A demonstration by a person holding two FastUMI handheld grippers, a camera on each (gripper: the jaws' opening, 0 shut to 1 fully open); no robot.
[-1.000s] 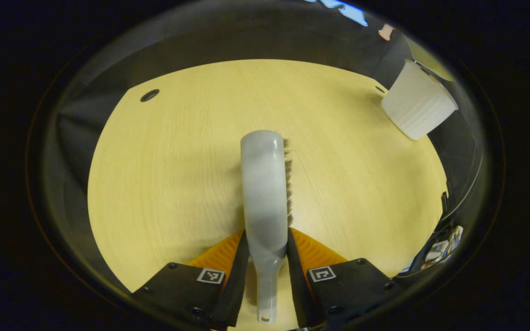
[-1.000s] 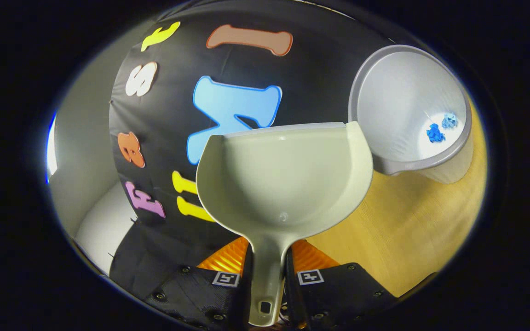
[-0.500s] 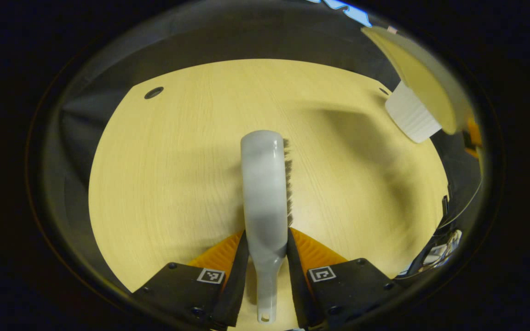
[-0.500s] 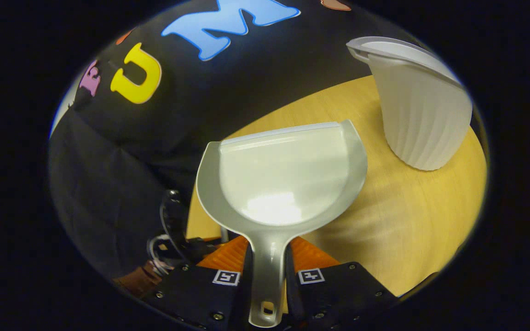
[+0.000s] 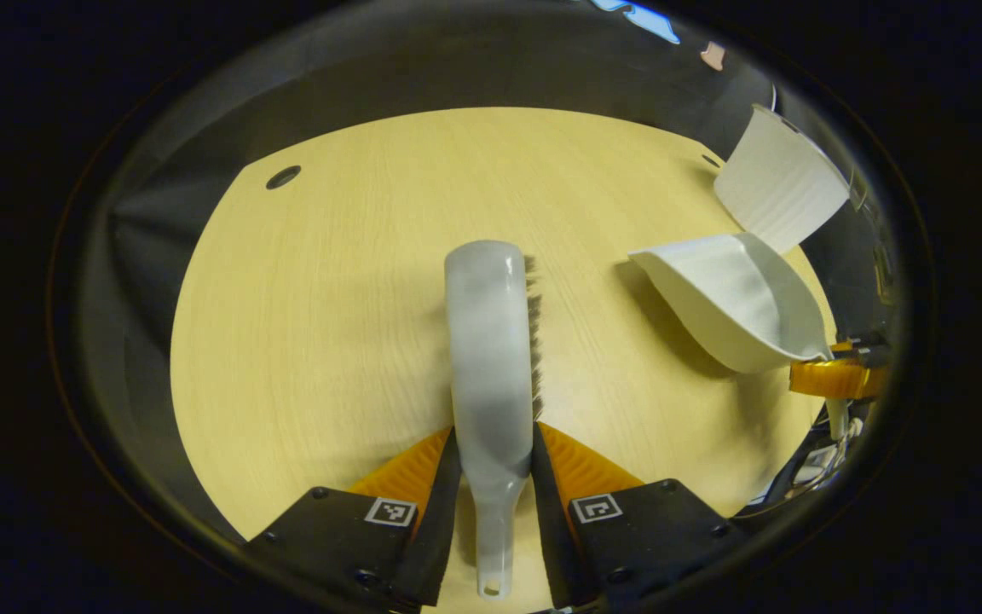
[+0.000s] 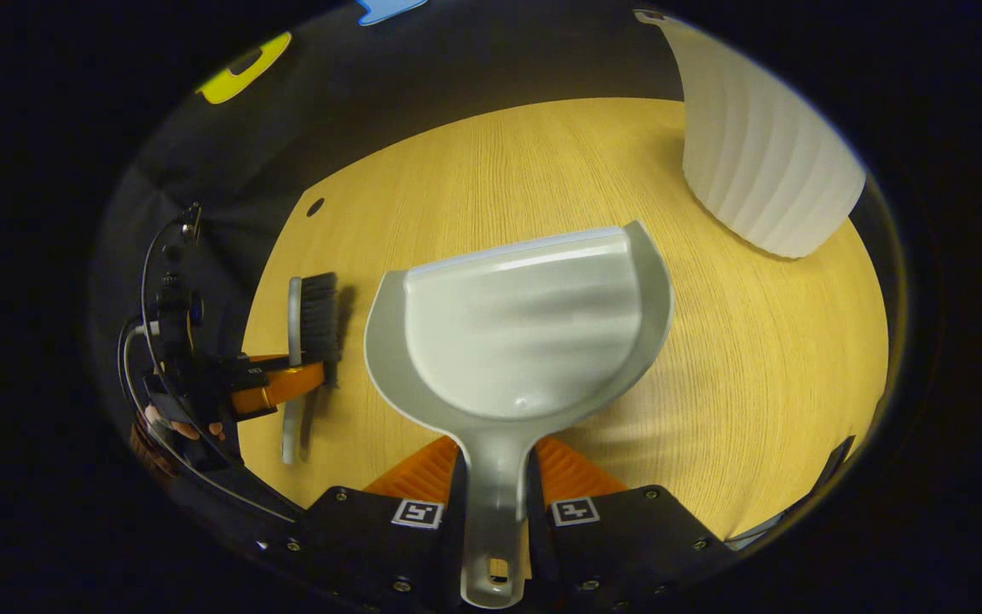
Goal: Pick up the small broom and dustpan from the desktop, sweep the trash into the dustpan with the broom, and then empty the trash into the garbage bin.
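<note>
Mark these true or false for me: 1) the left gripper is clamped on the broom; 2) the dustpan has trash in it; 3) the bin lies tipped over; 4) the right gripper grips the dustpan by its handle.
1) True: the left gripper has both fingers pressed on the broom.
2) False: the dustpan looks empty.
3) False: the bin stands upright on the desktop.
4) True: the right gripper is closed on the dustpan's handle.
</note>
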